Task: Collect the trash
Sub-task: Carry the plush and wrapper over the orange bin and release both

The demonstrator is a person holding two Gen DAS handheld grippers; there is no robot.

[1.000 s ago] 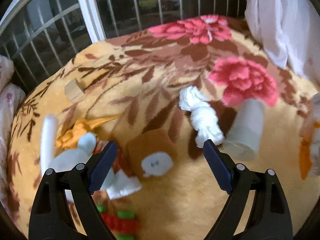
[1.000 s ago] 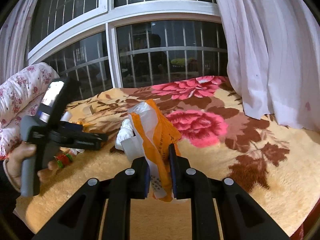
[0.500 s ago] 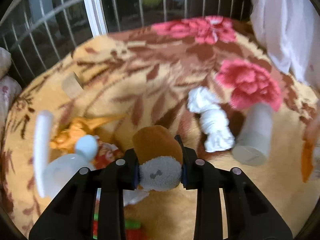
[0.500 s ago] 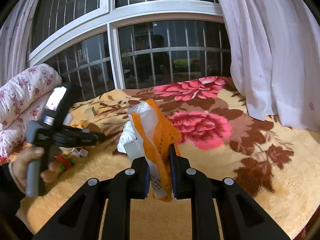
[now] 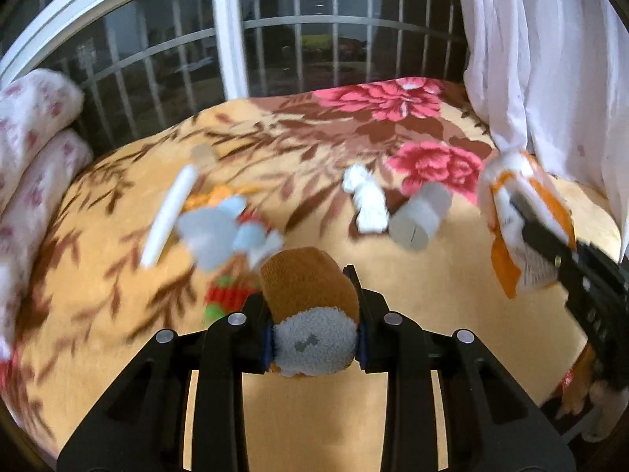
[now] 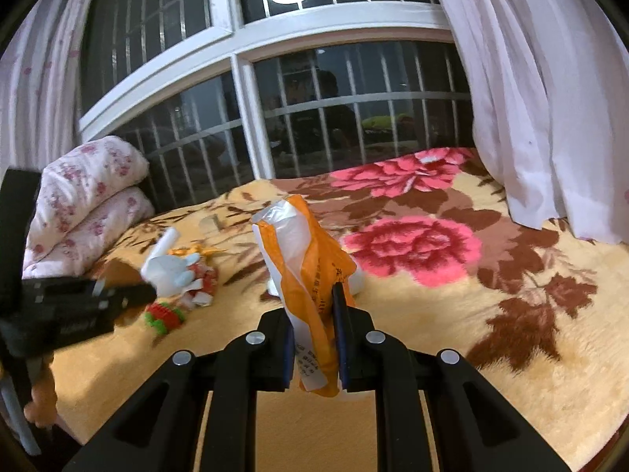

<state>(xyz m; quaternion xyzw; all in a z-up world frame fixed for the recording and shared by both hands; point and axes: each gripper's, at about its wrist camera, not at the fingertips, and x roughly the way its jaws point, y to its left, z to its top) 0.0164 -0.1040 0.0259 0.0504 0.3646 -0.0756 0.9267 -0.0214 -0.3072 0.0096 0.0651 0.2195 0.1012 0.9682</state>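
My left gripper (image 5: 313,316) is shut on a brown sock with a grey-white toe (image 5: 310,306) and holds it above the flowered blanket (image 5: 314,413). My right gripper (image 6: 314,332) is shut on an orange and white plastic bag (image 6: 304,271), held upright; the bag also shows at the right of the left wrist view (image 5: 519,228). On the blanket lie a white crumpled tissue (image 5: 367,204), a white paper roll (image 5: 420,216), a pale blue-white piece (image 5: 216,232), a white stick (image 5: 169,216) and a red-green item (image 5: 228,295).
A small wooden block (image 5: 202,155) lies far back. Folded floral quilts (image 6: 86,204) sit at the left. A barred window (image 6: 314,118) and white curtain (image 6: 550,118) stand behind the bed. The left gripper body (image 6: 67,306) shows at the left of the right wrist view.
My left gripper has closed on the brown sock and lifted it off the blanket, pulling back. The right gripper still holds the bag and has moved little.
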